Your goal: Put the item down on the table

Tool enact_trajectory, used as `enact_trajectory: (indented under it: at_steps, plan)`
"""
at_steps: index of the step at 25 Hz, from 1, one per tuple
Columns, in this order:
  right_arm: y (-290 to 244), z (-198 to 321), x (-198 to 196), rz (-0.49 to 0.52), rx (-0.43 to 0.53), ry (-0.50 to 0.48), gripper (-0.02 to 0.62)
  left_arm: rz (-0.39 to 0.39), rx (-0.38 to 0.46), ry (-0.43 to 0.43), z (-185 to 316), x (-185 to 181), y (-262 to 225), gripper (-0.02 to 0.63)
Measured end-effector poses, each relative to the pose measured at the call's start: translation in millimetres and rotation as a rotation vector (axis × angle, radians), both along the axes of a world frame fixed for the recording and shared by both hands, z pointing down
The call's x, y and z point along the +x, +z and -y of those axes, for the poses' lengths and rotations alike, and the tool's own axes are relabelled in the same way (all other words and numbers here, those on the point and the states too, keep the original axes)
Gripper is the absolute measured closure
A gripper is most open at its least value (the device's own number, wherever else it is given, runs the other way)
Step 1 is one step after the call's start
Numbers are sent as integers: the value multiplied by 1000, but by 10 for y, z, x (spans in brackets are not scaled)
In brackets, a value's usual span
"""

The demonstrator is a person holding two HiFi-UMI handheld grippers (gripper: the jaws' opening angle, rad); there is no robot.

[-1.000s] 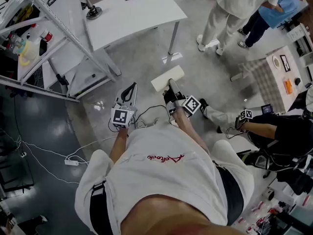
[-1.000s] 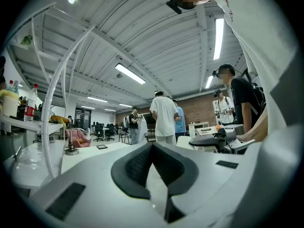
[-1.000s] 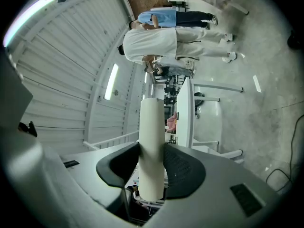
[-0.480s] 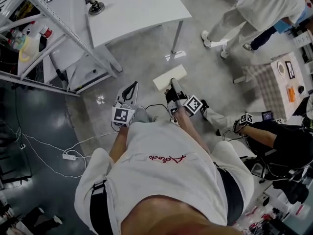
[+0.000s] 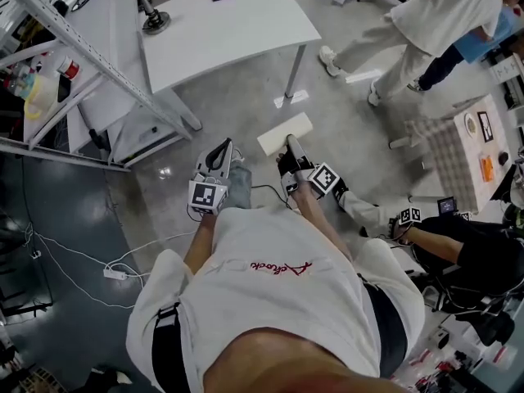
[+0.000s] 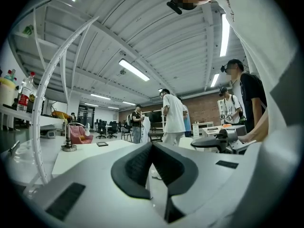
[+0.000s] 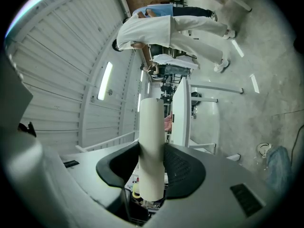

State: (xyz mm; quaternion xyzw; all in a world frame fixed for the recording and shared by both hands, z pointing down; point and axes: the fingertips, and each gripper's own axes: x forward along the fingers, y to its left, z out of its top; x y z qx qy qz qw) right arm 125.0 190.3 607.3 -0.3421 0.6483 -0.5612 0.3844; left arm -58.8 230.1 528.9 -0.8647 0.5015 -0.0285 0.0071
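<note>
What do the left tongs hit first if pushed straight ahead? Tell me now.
Probably the white table: the left tongs point toward its near edge, though they might skim just over its top; depth is unclear.

One inscription found: red script lettering (image 5: 280,267) across the white shirt (image 5: 270,318) of the person wearing the camera. Its characters cannot be read with certainty. The left marker cube (image 5: 208,195) and right marker cube (image 5: 324,178) carry black-and-white square patterns only, no characters.

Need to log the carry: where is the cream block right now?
In the head view's centre, the cream block is clamped in the right gripper, over the floor just short of the white table's near leg.
</note>
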Motion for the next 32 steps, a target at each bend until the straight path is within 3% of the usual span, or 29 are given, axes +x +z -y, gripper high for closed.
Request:
enact_trajectory:
  at_steps: [9, 16, 32]
  plan:
    - [84, 726, -139, 3, -20, 31, 408, -10, -34, 32, 754, -152, 158, 589]
    - [25, 1470, -494, -26, -30, 20, 408, -16, -53, 33, 1481, -523, 104, 589]
    - [-63, 2869, -1046, -29, -39, 44, 408, -18, -29, 55, 2917, -1077, -26, 589]
